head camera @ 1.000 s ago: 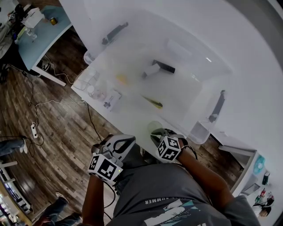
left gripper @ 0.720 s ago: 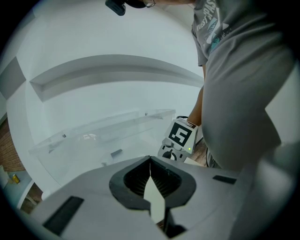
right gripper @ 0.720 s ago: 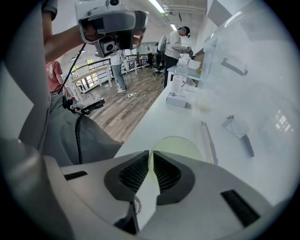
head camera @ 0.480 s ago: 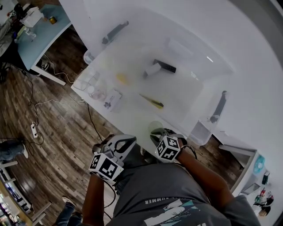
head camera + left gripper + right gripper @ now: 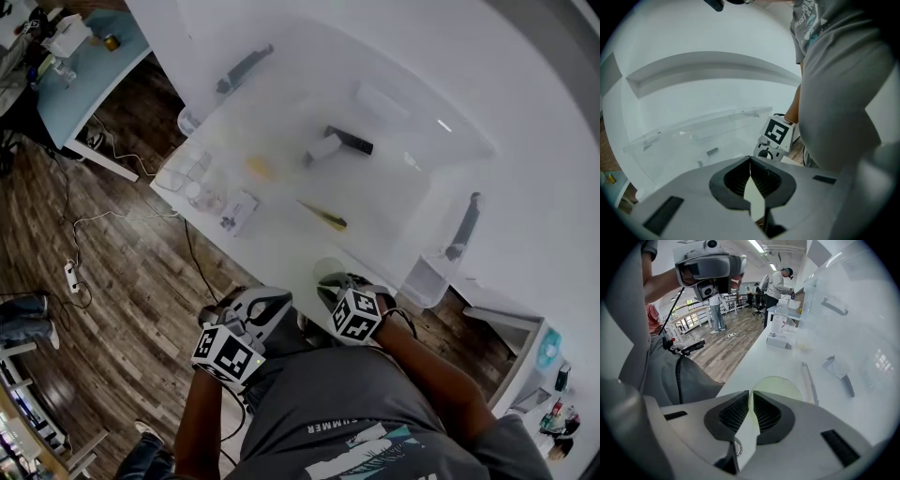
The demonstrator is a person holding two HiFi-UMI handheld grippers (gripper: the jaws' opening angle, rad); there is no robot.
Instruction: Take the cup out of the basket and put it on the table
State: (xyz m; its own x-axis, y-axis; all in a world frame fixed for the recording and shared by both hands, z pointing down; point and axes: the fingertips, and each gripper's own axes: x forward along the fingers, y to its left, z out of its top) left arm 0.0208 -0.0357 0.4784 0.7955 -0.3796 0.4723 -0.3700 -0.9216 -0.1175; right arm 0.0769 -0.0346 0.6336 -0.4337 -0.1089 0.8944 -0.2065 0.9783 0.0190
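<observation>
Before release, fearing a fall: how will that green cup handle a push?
The cup looks thin and see-through, so probably light and quick to slide on the smooth table. Pinched at its wall by the right gripper, it may flex. It is near the table's edge, so a push could drop it.

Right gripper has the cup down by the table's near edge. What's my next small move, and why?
Probably open the right gripper and let go. Its jaws are pinched on the wall of the pale green cup, which looks to be sitting on the white table, outside the clear basket. It is near the edge, so release without nudging it.
</observation>
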